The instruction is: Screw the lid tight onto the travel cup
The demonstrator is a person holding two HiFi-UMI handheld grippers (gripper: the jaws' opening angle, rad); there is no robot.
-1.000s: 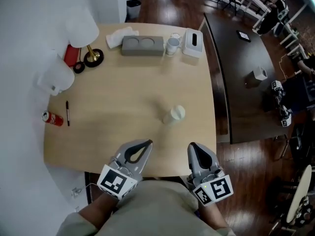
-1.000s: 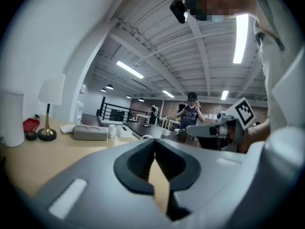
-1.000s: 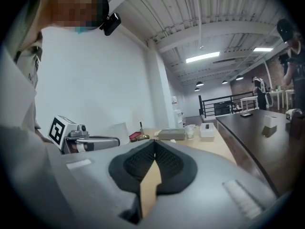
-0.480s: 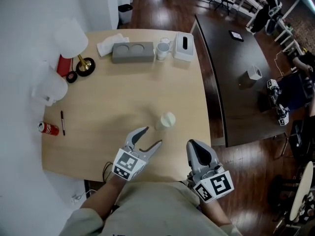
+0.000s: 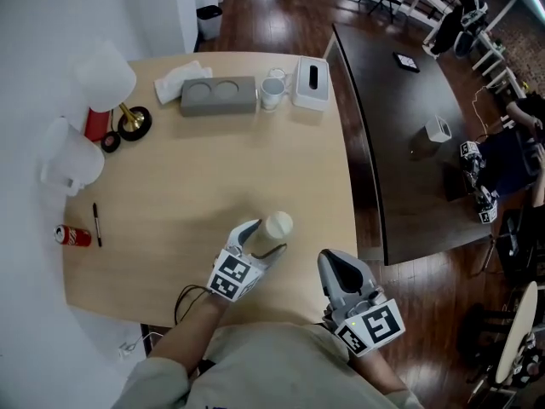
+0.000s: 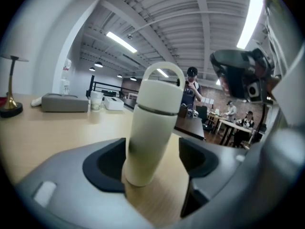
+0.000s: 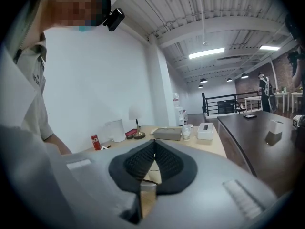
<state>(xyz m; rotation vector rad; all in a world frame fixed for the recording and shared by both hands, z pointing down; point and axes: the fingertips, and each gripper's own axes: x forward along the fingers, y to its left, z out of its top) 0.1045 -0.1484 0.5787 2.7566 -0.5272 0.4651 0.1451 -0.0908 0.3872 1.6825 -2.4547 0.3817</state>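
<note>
A cream travel cup (image 5: 278,225) stands upright on the light wooden table (image 5: 187,194), near its front edge. In the left gripper view the cup (image 6: 151,128) carries its lid (image 6: 162,87), which has a loop handle. My left gripper (image 5: 266,239) reaches around the cup's base with its jaws opening. The cup sits between the pads (image 6: 108,162), close to the left one, with a gap on the right. My right gripper (image 5: 337,262) hangs off the table's front edge to the right, shut and empty (image 7: 152,165).
At the table's far side are a grey two-hole tray (image 5: 218,95), a glass (image 5: 272,92) and a white tissue box (image 5: 311,83). A lamp (image 5: 106,79), white jug (image 5: 72,156), red can (image 5: 73,235) and pen (image 5: 96,225) line the left. A dark table (image 5: 400,126) stands right.
My left gripper has moved forward from the table's front edge to the cup and has opened around it. The right gripper has stayed shut in place.
</note>
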